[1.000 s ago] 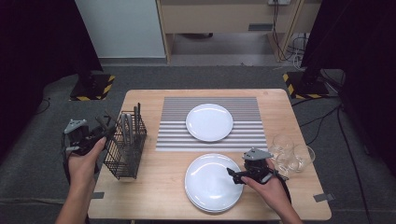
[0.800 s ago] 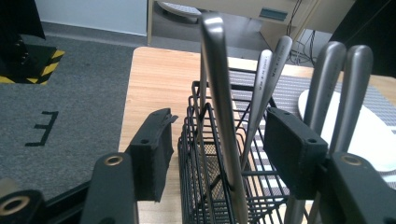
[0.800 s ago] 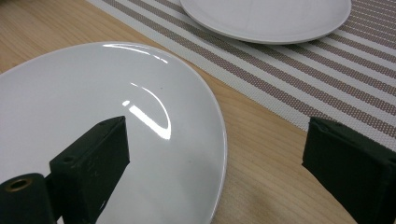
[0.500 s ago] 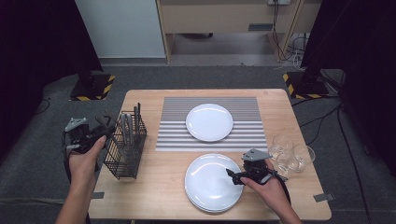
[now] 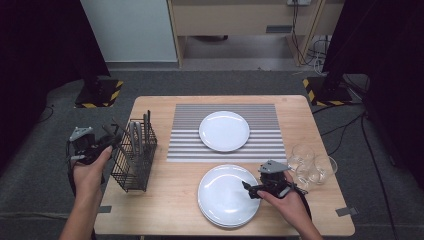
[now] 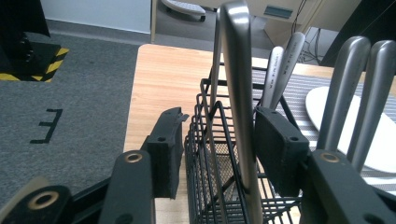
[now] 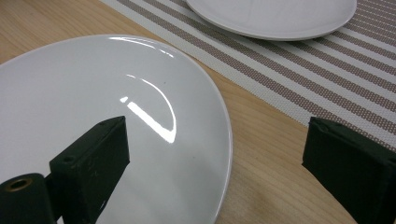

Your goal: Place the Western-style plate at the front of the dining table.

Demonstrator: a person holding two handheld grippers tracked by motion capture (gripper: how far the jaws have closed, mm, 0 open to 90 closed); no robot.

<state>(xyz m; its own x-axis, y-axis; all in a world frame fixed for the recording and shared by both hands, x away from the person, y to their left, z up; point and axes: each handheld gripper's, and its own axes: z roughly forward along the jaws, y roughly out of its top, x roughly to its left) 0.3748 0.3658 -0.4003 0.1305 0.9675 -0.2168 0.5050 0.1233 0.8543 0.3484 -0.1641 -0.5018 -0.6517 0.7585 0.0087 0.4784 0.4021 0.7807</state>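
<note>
A black wire cutlery basket (image 5: 132, 160) stands at the table's left edge with several metal handles upright in it. My left gripper (image 5: 112, 141) is at the basket's left side. In the left gripper view it (image 6: 222, 154) stands open, its jaws either side of the basket wall (image 6: 205, 154), with one steel handle (image 6: 236, 93) between them beside the right jaw. A white plate (image 5: 225, 197) lies at the front middle. My right gripper (image 5: 248, 187) is open at its right rim, one jaw over the plate (image 7: 70, 93) and the other over the wood.
A second white plate (image 5: 224, 131) lies on a grey striped placemat (image 5: 185, 135) at the table's middle. Clear glasses (image 5: 312, 162) stand just right of my right hand. Bare wood (image 5: 170, 200) shows between basket and near plate. Carpet surrounds the table.
</note>
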